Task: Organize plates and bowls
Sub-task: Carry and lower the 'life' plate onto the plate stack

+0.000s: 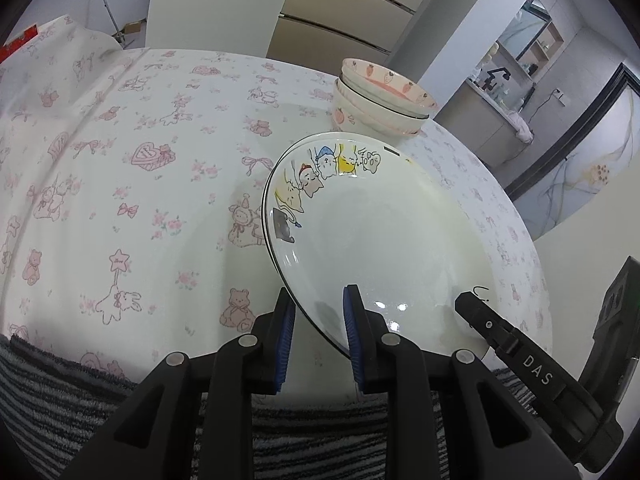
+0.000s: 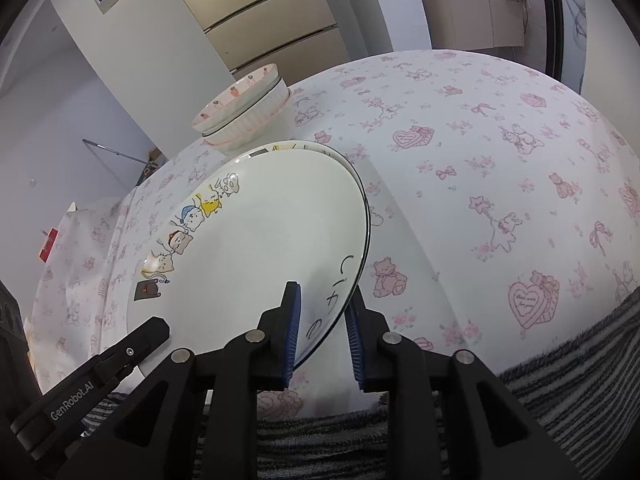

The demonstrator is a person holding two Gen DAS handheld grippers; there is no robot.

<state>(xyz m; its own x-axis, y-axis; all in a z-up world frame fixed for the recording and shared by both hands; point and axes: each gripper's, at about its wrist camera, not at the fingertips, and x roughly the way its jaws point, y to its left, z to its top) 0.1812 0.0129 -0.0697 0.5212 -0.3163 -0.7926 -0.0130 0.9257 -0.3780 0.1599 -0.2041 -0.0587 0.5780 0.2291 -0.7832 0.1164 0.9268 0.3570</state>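
the left gripper (image 1: 316, 332) fills the bottom of its own view, black angular plastic with ribbed blue pads; its jaws straddle the near rim of the plate (image 1: 380, 224), the rim running between the pads, though whether they press on it cannot be told. the right gripper (image 2: 322, 330), of the same build, stands at the opposite near edge of that plate, its pads on either side of the rim with a visible gap on the outer side, so the hold looks released. beneath everything spreads the round table (image 1: 120, 160), covered in a smooth white cloth printed with pink bears, hearts, bows and rabbits. the plate is glossy white ceramic, round, shallow, with a thin dark line at the rim, a row of cartoon cats painted along one side and hand-drawn script on the other; it tilts above the table, and the right view shows a second plate's edge (image 2: 304, 147) just behind it. beyond sits a stack of bowls (image 1: 376, 98), ribbed white with strawberry prints. one finger reads "das", another "genrobot.ai".
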